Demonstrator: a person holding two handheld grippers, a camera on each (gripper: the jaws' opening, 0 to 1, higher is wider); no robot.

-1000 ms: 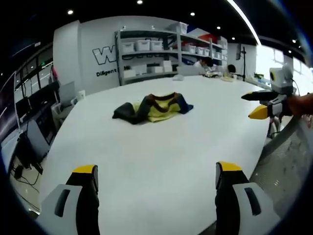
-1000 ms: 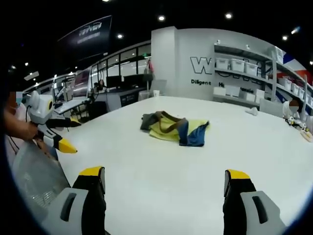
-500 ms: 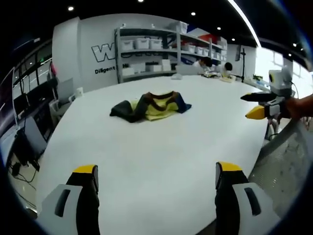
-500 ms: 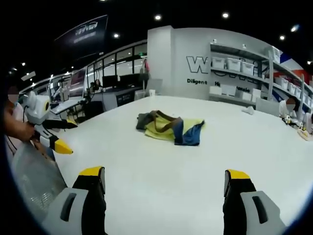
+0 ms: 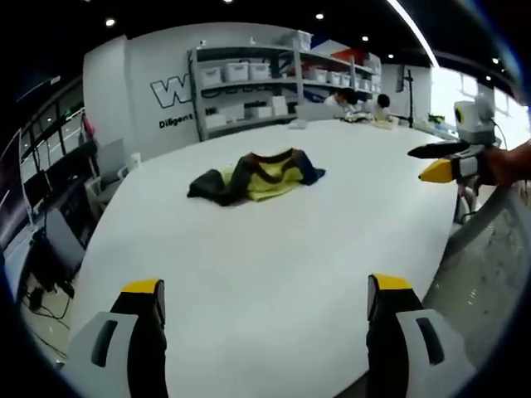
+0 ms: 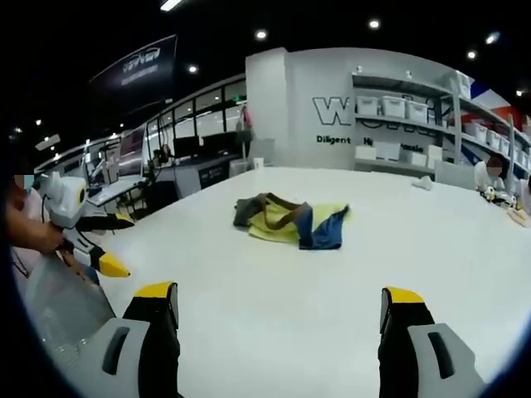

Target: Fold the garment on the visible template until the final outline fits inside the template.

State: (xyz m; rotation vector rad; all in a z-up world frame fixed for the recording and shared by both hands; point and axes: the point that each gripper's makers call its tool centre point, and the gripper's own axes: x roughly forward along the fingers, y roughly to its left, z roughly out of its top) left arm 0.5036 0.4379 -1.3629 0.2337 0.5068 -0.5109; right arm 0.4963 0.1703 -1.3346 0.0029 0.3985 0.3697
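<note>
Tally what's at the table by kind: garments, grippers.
Garments: 1, crumpled garment on the white table
Grippers: 2, left gripper and right gripper, both open, both short of the garment
Total: 3

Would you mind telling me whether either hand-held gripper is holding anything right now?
Nothing is held: the left hand-held gripper and right hand-held gripper are open; the garment lies untouched.

My garment (image 5: 255,177) (image 6: 290,221): yellow, blue and dark, crumpled in an unfolded heap mid-desk (image 5: 249,265), lying flat-ish.
</note>
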